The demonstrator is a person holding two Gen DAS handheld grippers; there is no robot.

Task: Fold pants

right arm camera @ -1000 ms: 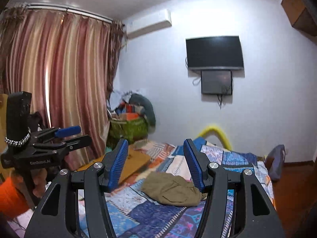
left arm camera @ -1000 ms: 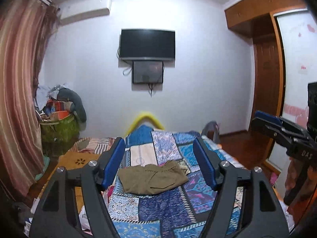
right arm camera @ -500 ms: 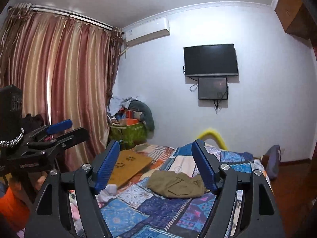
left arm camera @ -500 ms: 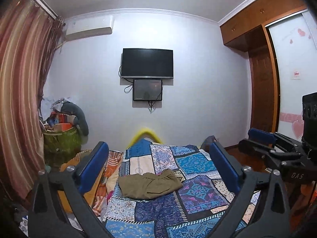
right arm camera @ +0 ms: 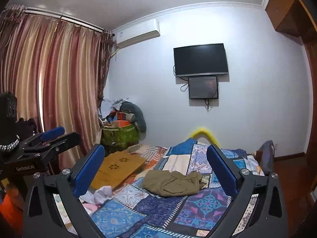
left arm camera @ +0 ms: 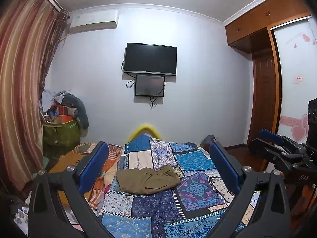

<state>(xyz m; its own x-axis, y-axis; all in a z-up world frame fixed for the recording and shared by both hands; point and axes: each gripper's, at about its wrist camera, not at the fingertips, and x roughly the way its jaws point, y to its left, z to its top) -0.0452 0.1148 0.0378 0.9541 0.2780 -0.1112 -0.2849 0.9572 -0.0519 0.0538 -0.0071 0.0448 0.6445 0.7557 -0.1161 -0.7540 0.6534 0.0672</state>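
Left gripper stood with jaws spread wide, nothing between the blue pads; right gripper likewise gaped empty, both held well above and short of the bed. The pants, olive, lay in a crumpled heap at lower centre of the left view, on the patchwork quilt, well apart from either claw. In the right view the same heap sat just right of centre, its right end bunched and doubled over. Likely trouble, as I judged it: legs and waistband could not be told apart in that lump, so a pinch might catch two layers, or snag the quilt beneath, and drag the cover up with the cloth. The quilt was soft and rumpled, a poor flat for smoothing. Room to work looked fair toward the bottom of both frames, where open quilt ran to the near edge. At lower left of the right view, a wooden board and loose white cloth crowded the bed's side; spreading the legs that way risked fouling them. The other gripper showed at each frame's outer edge, near enough to clash if both reached for one corner.
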